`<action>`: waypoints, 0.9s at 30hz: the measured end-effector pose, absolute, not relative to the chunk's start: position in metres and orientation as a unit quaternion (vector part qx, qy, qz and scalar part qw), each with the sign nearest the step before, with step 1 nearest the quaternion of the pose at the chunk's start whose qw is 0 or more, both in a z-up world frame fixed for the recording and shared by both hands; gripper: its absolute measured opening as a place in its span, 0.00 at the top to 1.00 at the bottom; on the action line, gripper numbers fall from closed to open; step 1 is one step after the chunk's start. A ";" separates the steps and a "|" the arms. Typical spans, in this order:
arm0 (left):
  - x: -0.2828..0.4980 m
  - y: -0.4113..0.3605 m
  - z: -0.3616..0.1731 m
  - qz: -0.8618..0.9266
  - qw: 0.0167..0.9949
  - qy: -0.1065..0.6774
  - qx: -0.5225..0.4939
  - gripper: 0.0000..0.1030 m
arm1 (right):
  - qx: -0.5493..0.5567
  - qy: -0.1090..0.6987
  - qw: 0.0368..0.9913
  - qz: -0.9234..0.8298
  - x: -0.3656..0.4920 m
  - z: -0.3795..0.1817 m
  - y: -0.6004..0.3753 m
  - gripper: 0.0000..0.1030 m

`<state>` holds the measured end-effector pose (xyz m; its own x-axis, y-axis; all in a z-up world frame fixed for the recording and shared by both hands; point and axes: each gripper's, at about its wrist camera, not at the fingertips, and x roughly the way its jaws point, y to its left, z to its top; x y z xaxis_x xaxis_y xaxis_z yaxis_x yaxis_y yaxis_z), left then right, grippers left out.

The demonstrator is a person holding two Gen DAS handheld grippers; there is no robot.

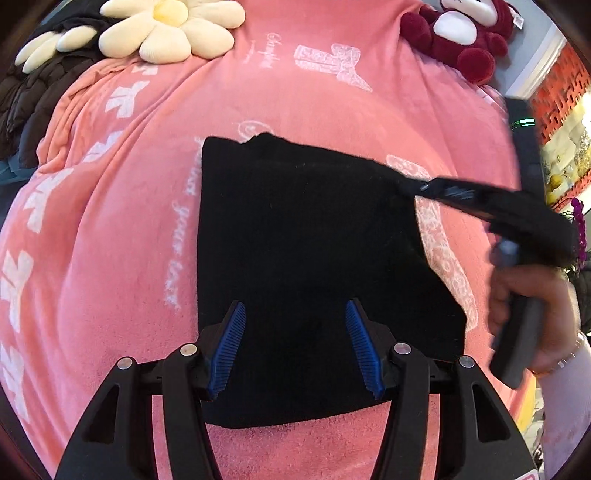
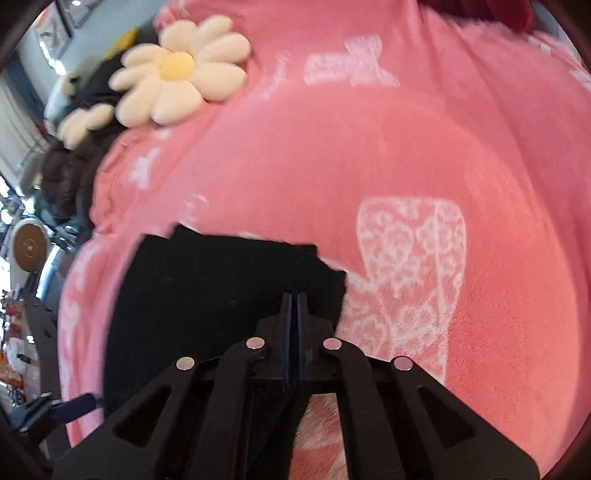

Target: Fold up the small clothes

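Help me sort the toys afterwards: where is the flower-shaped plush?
The flower plush lies at the top left of both wrist views, on the pink blanket's far edge, beside dark clothing and beyond the black garment.

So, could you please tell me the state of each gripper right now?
Left tongs: open, above the black cloth.
Right tongs: shut on the cloth's corner.

One black cloth (image 1: 310, 266) lies on one pink blanket (image 1: 110, 258). Two grippers show: the left gripper (image 1: 295, 343) at lower centre, the right gripper (image 1: 413, 190) at the right edge. One daisy cushion (image 1: 170, 29) sits upper left, with what may be a second, partly hidden cushion (image 1: 48, 48) beside it. One red plush toy (image 1: 461, 33) sits upper right.
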<state>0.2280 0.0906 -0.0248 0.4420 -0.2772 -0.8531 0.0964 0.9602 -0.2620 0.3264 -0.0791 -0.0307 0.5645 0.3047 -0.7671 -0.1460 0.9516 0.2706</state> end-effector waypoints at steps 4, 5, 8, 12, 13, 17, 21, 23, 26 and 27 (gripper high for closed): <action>0.222 0.085 -0.025 -0.119 0.842 0.517 -0.095 0.47 | 0.105 0.453 0.876 0.131 0.321 -0.026 -0.087 0.94; 0.219 0.081 -0.024 -0.124 0.842 0.517 -0.096 0.47 | 0.107 0.461 0.872 0.129 0.326 -0.029 -0.087 0.88; 0.206 0.063 -0.019 -0.166 0.837 0.509 -0.112 0.43 | 0.121 0.491 0.855 0.114 0.343 -0.044 -0.090 0.58; 0.189 0.029 -0.027 -0.248 0.825 0.492 -0.123 0.33 | 0.123 0.514 0.839 0.132 0.359 -0.061 -0.084 0.58; 0.186 0.017 -0.034 -0.272 0.819 0.492 -0.115 0.34 | 0.117 0.513 0.838 0.146 0.361 -0.061 -0.081 0.70; 0.183 -0.008 -0.068 -0.279 0.807 0.515 -0.071 0.69 | 0.120 0.464 0.854 0.202 0.358 -0.019 -0.079 0.91; 0.183 0.001 -0.071 -0.289 0.804 0.510 -0.099 0.69 | 0.043 0.498 0.849 0.170 0.381 -0.049 -0.072 0.92; 0.184 0.003 -0.070 -0.289 0.803 0.510 -0.108 0.69 | 0.049 0.515 0.841 0.159 0.385 -0.070 -0.079 0.85; 0.178 0.023 -0.054 -0.296 0.795 0.506 -0.157 0.65 | 0.091 0.467 0.867 0.149 0.352 -0.033 -0.097 0.80; 0.172 0.033 -0.046 -0.297 0.795 0.499 -0.175 0.60 | 0.103 0.453 0.868 0.174 0.330 -0.020 -0.102 0.80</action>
